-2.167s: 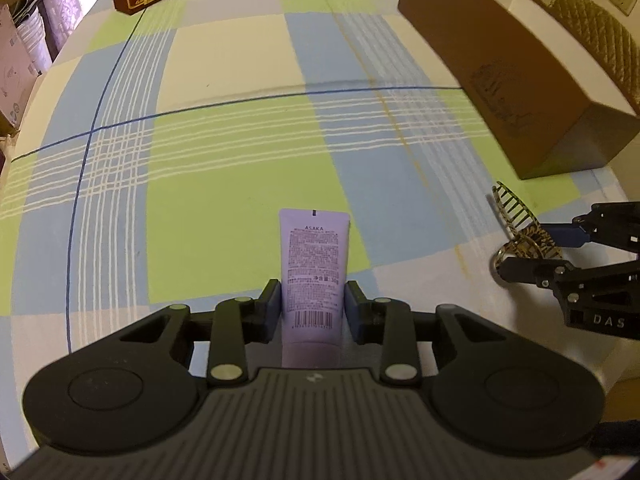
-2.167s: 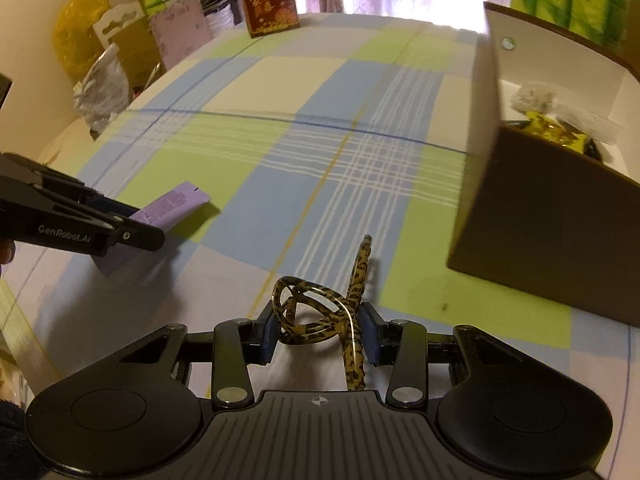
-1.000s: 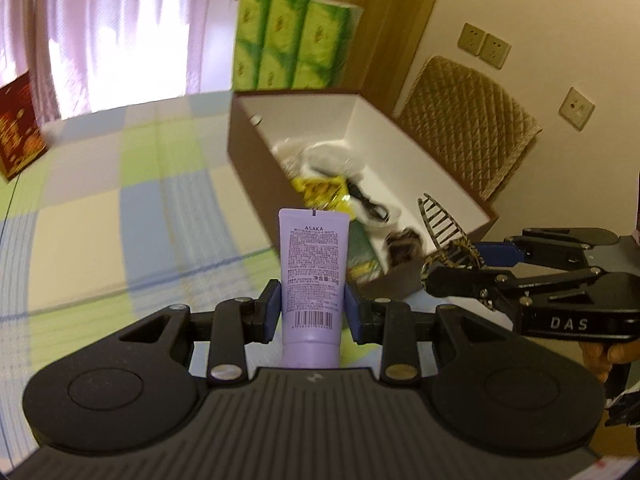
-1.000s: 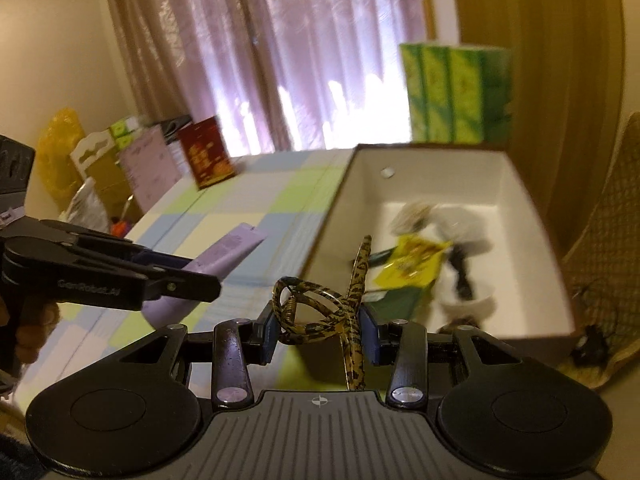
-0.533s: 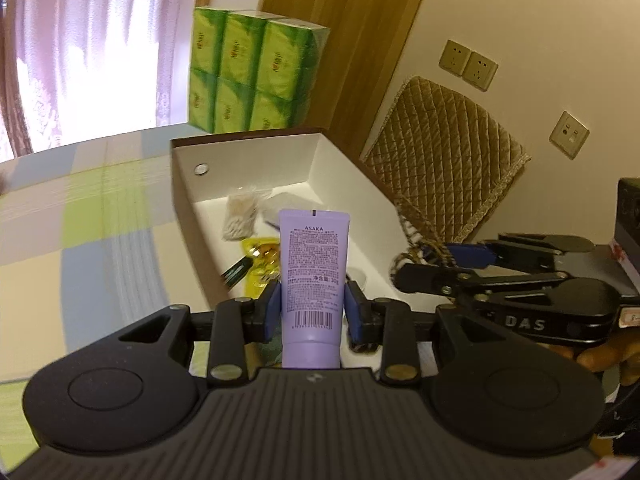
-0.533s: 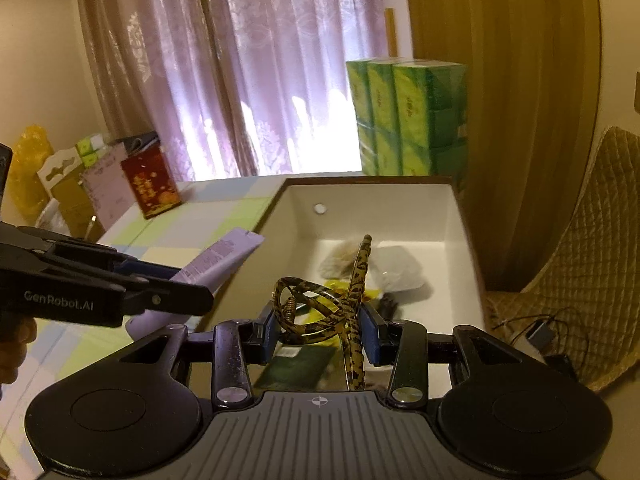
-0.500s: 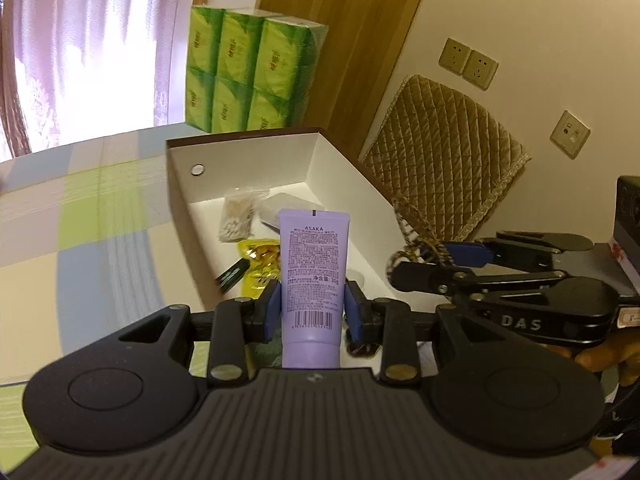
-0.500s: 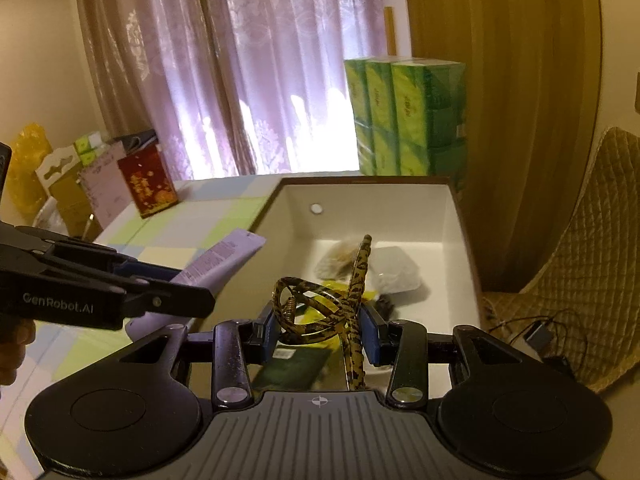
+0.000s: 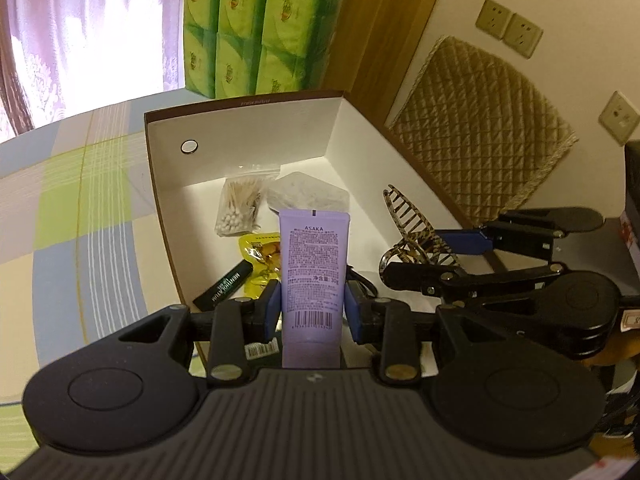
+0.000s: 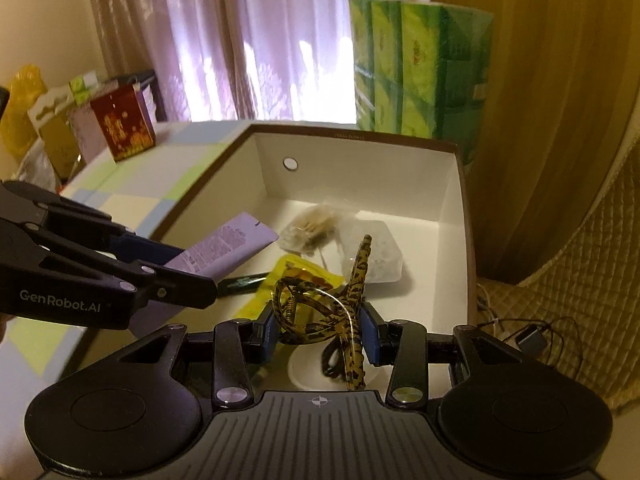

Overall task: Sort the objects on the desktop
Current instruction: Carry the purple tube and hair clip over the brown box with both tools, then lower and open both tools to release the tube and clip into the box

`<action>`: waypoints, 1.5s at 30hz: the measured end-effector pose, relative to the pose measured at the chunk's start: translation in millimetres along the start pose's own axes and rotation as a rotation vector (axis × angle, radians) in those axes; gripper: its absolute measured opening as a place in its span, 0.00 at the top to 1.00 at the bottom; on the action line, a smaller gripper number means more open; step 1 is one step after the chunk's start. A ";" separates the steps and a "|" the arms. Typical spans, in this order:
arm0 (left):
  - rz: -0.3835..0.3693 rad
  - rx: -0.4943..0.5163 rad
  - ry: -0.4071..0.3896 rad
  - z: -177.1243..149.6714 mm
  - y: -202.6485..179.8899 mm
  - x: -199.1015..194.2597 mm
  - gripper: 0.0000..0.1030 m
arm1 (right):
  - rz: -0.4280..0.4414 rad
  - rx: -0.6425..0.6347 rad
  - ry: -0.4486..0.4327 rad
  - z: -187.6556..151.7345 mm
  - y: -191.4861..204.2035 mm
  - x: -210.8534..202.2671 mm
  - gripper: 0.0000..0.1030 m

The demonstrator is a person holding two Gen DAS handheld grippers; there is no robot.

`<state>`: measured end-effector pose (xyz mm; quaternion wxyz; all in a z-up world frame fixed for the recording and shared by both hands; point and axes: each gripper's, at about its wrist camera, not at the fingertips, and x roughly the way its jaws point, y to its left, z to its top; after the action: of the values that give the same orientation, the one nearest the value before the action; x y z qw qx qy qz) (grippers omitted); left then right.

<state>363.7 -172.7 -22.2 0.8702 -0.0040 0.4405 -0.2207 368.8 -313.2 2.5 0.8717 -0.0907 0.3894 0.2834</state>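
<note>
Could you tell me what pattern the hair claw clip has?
Tortoiseshell: the plastic hair claw clip is yellow-brown with dark mottling, clearest in the right wrist view.

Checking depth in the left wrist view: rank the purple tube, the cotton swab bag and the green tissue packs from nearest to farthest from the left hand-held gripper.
1. Purple tube, clamped in the left hand-held gripper.
2. Cotton swab bag, inside the box, toward its far end.
3. Green tissue packs, behind the box.

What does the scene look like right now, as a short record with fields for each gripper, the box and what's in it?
left gripper: shut on purple tube, held over the box
right gripper: shut on leopard hair clip, also over the box
box: open, brown outside, white inside
box contents: cotton swab bag, yellow packet, black tube, clear pouch
behind box: green tissue packs
</note>
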 end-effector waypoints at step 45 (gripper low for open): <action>0.138 0.044 0.113 32.1 12.9 94.1 0.72 | -0.016 -0.123 0.074 18.4 -23.6 58.3 0.62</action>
<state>441.7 -203.6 -77.1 0.8570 0.0580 0.4830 -0.1698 424.9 -301.0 -29.1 0.8517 -0.1574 0.4024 0.2964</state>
